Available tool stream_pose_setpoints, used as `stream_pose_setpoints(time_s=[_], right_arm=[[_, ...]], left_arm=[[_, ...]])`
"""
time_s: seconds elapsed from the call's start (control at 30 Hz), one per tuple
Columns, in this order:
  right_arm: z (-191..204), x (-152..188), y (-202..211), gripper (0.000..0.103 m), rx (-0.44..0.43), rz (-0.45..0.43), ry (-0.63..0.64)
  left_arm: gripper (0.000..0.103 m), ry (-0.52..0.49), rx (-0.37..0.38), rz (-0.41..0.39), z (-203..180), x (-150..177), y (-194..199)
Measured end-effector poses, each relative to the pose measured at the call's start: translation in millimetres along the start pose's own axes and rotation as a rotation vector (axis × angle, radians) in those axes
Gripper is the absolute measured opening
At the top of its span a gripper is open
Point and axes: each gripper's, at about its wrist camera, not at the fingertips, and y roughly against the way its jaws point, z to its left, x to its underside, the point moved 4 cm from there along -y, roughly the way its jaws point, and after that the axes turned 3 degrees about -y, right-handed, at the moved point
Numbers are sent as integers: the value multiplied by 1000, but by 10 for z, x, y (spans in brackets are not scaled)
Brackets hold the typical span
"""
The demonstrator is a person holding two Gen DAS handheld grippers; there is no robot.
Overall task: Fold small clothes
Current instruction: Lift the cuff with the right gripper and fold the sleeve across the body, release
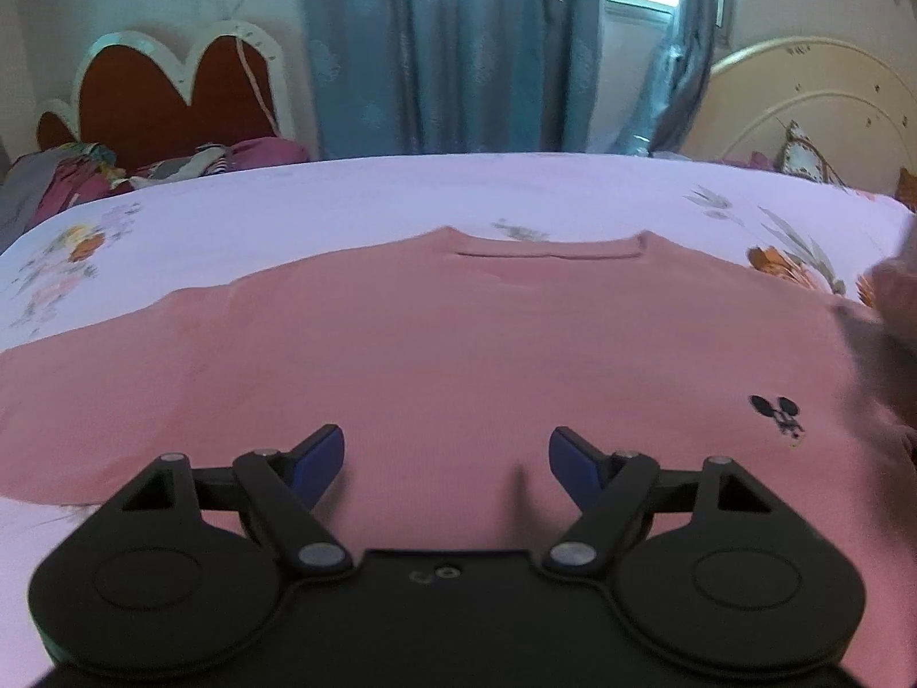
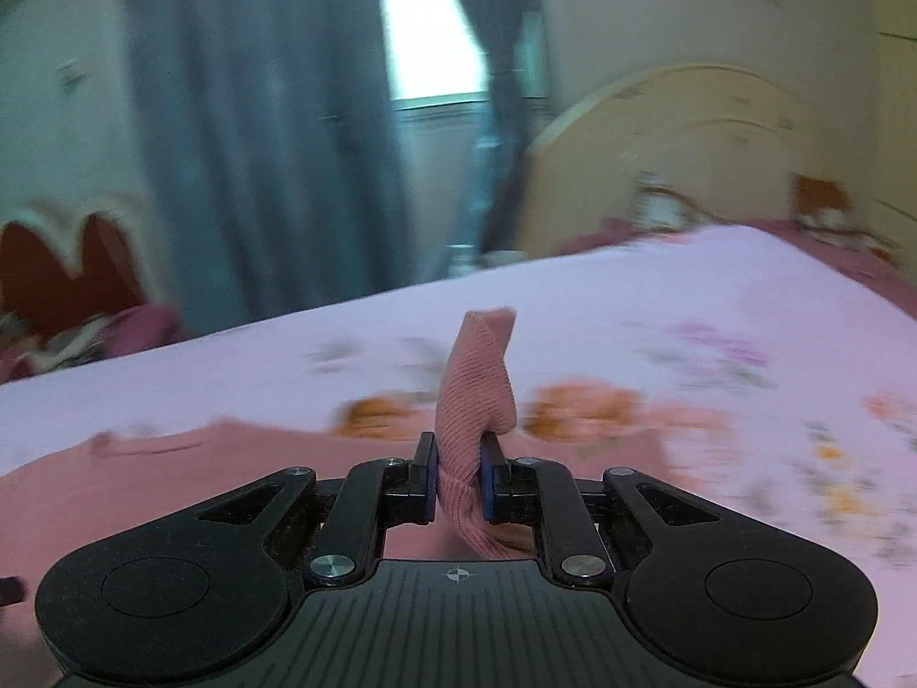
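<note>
A small pink sweater (image 1: 447,344) lies spread flat on the bed, neckline at the far side, a small black mouse print (image 1: 776,410) at its right. My left gripper (image 1: 447,453) hovers over the sweater's near part, jaws wide apart with nothing between the blue pads. In the right wrist view my right gripper (image 2: 459,479) is shut on a ribbed pink sleeve cuff (image 2: 475,384), which sticks up between the pads above the bed. The sweater's body (image 2: 172,476) lies lower left. That lifted sleeve shows as a blur (image 1: 891,309) at the right edge of the left wrist view.
The bed carries a lilac floral sheet (image 1: 401,195). A red heart-shaped headboard (image 1: 166,97) with piled bedding (image 1: 103,169) stands at the far left. Grey-blue curtains (image 1: 447,46) and a window lie behind. A cream headboard (image 2: 676,160) rises at the far right.
</note>
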Motion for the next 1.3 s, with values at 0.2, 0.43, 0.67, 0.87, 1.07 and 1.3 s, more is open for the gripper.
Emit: stream_pose_setpoints(time_s=[0.2,0.43,0.67,0.87,1.07,1.3], right_arm=[[1041,263,-304,14,-164,57,52],[1726,690,-600,14,-250,167,88],[1865,957,-766,43,-295,296,75],[1520,838,-445,69,-249,201,71],[827,848,-85,69,-82,150,115],[93,1010,118,69,83,174,50]], left_arm=[[78,48,-47,-4,410,67,68],[78,89,-94,12,776,133,68],[81,112,-37,19,799,156,31],[88,94,83,15,484,66,-45],[87,147,282,95,43,18,-292],[65,267,397,130,-186,-31,-651]])
